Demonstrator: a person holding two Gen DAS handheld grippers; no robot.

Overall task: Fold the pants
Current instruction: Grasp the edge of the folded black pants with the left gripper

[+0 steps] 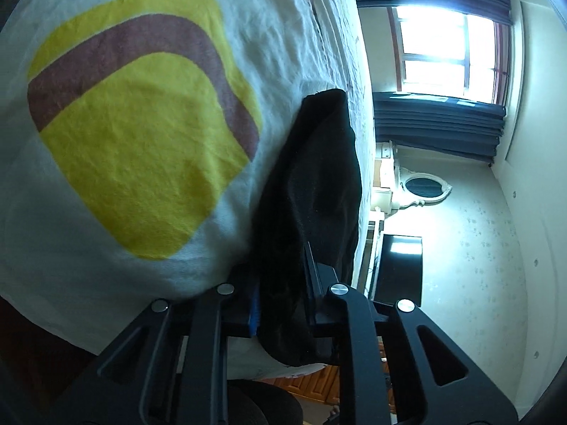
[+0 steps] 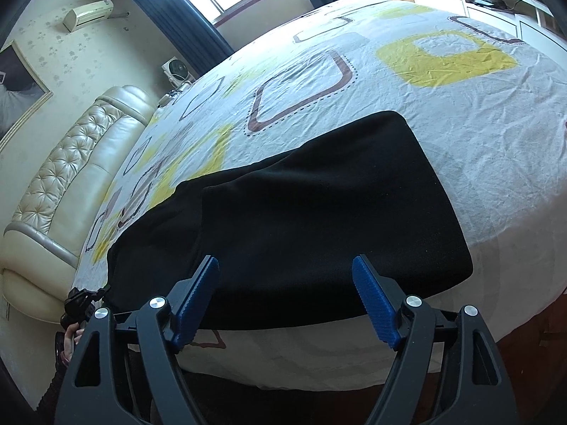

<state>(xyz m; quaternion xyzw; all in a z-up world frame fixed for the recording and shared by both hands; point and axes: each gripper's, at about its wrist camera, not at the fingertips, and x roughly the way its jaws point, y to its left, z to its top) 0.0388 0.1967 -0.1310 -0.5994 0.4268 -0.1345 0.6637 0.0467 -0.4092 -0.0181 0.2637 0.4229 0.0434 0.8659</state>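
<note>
We see black pants point(image 2: 301, 219) lying on the bed point(image 2: 478, 134), near its front edge, on a white bedsheet point(image 1: 283, 35) printed with yellow and brown rounded squares. In the right wrist view the pants look partly folded: one layer lies over another, with a fold edge running across the left part, and the right end forms a rounded corner. Right hand-held gripper point(image 2: 285, 297) is released, its blue ribbed pads point(image 2: 375, 304) wide apart above the near edge of the pants, nothing pinched between them; whether the tips touch the cloth we cannot tell. Left hand-held gripper point(image 1: 283, 294) is clenched on the pants point(image 1: 312, 194): black fabric bunches between its narrow jaws and rises away from them along the bedsheet. The left view is rolled sideways, so the window point(image 1: 450, 49) and dark curtains point(image 1: 439, 124) stand on their side. Also in the left view: an oval mirror point(image 1: 423, 186) and a dark TV screen point(image 1: 400, 269) on the wall. In the right view, a cream tufted headboard point(image 2: 71, 163), an air conditioner point(image 2: 88, 14) high on the wall, a small fan point(image 2: 177, 69) by the bed. At bottom left a person's hand point(image 2: 69, 340) holds the other hand-held gripper.
</note>
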